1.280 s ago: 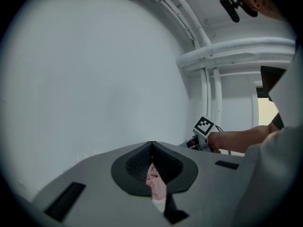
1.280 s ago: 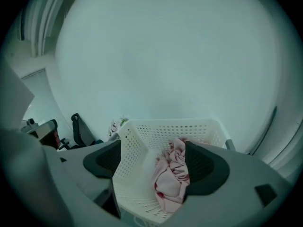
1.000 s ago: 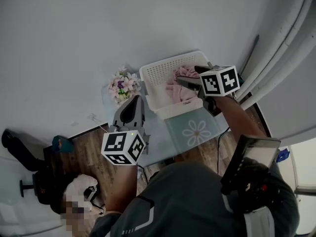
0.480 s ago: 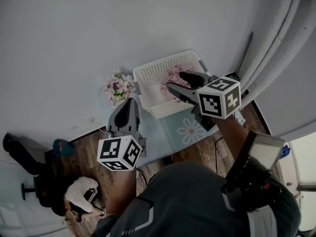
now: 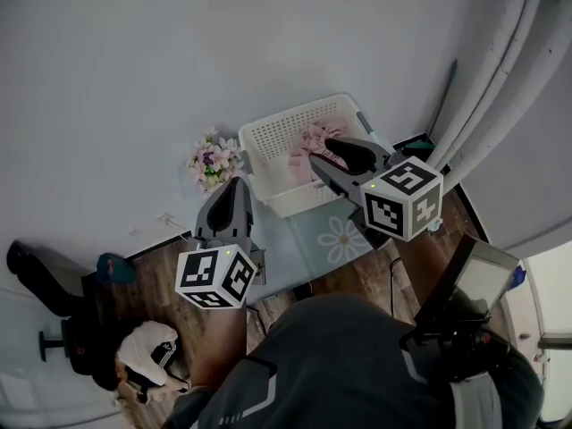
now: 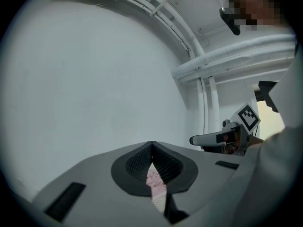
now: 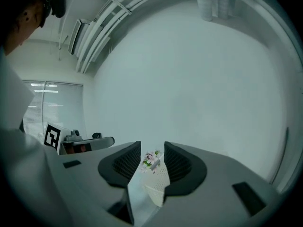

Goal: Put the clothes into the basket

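Left gripper [image 5: 237,184] level, near flowers [image 5: 212,159]

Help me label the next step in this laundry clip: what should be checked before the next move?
1. Pink clothes inside basket: ok.
2. Right gripper empty: ok; its jaws have just been closing, nothing between them.
3. Left gripper empty: ok; shut on nothing.
4. Flowers clear of both grippers: ok.
5. More clothes left outside basket: cannot tell.
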The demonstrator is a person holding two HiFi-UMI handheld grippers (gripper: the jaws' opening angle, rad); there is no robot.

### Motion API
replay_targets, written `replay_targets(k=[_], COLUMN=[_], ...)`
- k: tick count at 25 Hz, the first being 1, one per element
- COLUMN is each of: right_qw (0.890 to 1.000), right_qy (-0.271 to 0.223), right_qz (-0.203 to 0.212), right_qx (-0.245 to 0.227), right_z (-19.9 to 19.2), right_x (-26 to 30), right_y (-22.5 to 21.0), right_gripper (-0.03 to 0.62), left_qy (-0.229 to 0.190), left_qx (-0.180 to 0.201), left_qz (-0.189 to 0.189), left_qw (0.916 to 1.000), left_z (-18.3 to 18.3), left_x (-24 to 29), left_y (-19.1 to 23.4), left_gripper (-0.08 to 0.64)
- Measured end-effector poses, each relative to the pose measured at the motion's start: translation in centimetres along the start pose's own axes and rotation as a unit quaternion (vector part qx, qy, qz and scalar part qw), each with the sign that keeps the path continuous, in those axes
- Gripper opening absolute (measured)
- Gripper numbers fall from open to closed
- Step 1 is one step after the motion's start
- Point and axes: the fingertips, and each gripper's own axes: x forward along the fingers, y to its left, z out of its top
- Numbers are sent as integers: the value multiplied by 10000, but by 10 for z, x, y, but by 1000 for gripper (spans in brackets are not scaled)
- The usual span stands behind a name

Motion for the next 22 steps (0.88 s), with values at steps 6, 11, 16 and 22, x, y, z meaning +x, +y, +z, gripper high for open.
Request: replay_targets(k=[6, 11, 16, 22], right_qw=[9993, 9988, 9984, 9985], right_qy=[-262, -318, -294, -309], right_qz=[-239, -374, -460, -442], right_qx=[76, -4, -171, -133], right_z=[6, 3, 2, -1], right_x=[-11, -15, -13, -10], right_y=[-7, -9, -8, -9], right_gripper=[63, 32, 15, 15], left_qy=[-45, 13, 43, 56], left_qx=[24, 28, 65, 103], left_qz=[-41, -30, -54, -74], left_qw=[10000, 10000, 10000, 9999], left_z=[3, -1, 0, -1], left_x=[1, 4, 5, 5], left_y=[-3, -2, -3, -3], left_gripper=[3, 3, 3, 3])
